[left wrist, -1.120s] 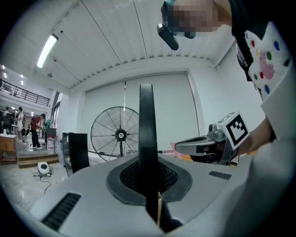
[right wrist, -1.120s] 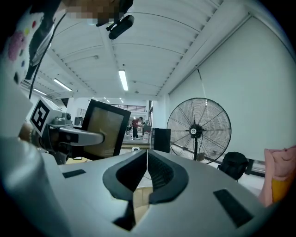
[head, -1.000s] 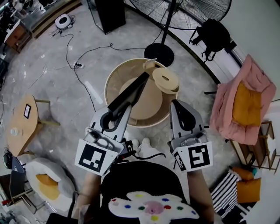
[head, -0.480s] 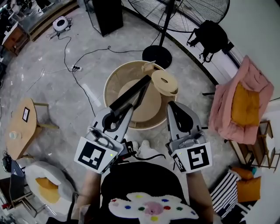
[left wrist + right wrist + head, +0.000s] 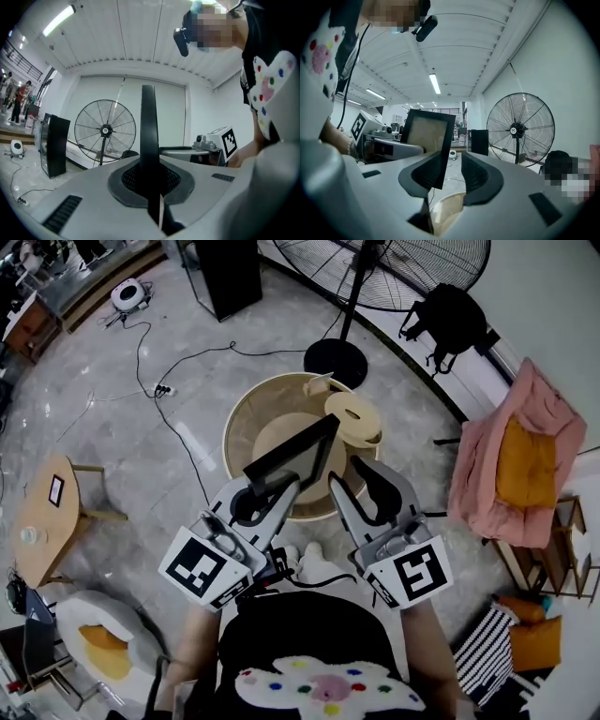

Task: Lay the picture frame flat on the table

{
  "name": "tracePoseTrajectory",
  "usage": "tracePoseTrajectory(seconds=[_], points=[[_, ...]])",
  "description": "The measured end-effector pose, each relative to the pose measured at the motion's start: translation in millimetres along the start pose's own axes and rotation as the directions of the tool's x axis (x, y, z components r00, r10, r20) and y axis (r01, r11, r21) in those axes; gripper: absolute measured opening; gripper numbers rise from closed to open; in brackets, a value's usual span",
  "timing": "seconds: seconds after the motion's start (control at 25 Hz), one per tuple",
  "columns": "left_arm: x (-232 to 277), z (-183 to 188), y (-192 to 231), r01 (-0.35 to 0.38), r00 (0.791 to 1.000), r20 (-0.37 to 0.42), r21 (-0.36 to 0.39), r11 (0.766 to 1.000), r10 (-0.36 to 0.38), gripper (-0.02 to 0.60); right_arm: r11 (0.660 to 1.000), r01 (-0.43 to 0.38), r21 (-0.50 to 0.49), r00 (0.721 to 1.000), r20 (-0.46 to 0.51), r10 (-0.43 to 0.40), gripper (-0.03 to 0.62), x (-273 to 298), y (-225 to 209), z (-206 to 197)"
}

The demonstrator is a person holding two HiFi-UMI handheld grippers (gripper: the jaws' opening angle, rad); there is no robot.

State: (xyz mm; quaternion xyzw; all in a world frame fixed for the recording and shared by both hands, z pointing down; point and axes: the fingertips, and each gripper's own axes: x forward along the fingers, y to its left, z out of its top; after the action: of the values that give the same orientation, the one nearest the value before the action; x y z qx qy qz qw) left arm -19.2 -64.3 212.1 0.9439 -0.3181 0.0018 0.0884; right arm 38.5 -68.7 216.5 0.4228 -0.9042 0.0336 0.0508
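A black picture frame [image 5: 292, 457] with a tan backing is held in the air above the round wooden table [image 5: 238, 424]. My left gripper [image 5: 255, 495] is shut on its lower left edge. In the left gripper view the frame [image 5: 149, 136] stands edge-on between the pads [image 5: 125, 180] of the left gripper [image 5: 150, 183]. My right gripper [image 5: 362, 487] is just right of the frame; its jaws have just been opening and stand apart. In the right gripper view the frame [image 5: 426, 136] overlaps the left pad [image 5: 423, 172] of the right gripper [image 5: 453, 174]; nothing is gripped there.
A round tan lidded box [image 5: 353, 415] and a small tan piece [image 5: 319, 382] sit at the table's far right rim. A standing fan [image 5: 349, 345] is behind the table, a pink armchair [image 5: 520, 460] at the right, and a small side table [image 5: 42, 514] at the left.
The right gripper's jaws have opened and it has shifted left toward the frame. The frame has turned in the left gripper, showing more of its flat side from above.
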Motion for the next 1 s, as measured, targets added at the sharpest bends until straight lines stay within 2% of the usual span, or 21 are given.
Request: tracePoseTrajectory(seconds=[0.12, 0.4, 0.68, 0.84, 1.0], points=[[-2, 0, -2, 0.019, 1.000, 0.015, -0.033, 0.999, -0.019, 0.023, 1.000, -0.029, 0.008, 1.000, -0.008, 0.029, 0.138, 2, 5, -5], [-2, -3, -4, 0.065, 0.998, 0.002, -0.042, 0.997, -0.064, 0.023, 0.996, -0.077, 0.034, 0.997, 0.004, 0.076, 0.138, 9, 10, -7], [-2, -4, -8, 0.108, 0.994, 0.001, -0.081, 0.991, -0.108, 0.023, 0.988, -0.123, 0.095, 0.992, 0.015, 0.122, 0.138, 11, 12, -8], [-1, -8, -8, 0.111, 0.994, -0.013, -0.084, 0.990, -0.112, 0.023, 0.986, -0.139, 0.091, 0.990, 0.006, 0.139, 0.101, 11, 15, -11], [2, -9, -8, 0.099, 0.995, -0.014, -0.075, 0.992, -0.100, 0.023, 0.986, -0.122, 0.112, 0.993, 0.004, 0.122, 0.090, 10, 12, -12]])
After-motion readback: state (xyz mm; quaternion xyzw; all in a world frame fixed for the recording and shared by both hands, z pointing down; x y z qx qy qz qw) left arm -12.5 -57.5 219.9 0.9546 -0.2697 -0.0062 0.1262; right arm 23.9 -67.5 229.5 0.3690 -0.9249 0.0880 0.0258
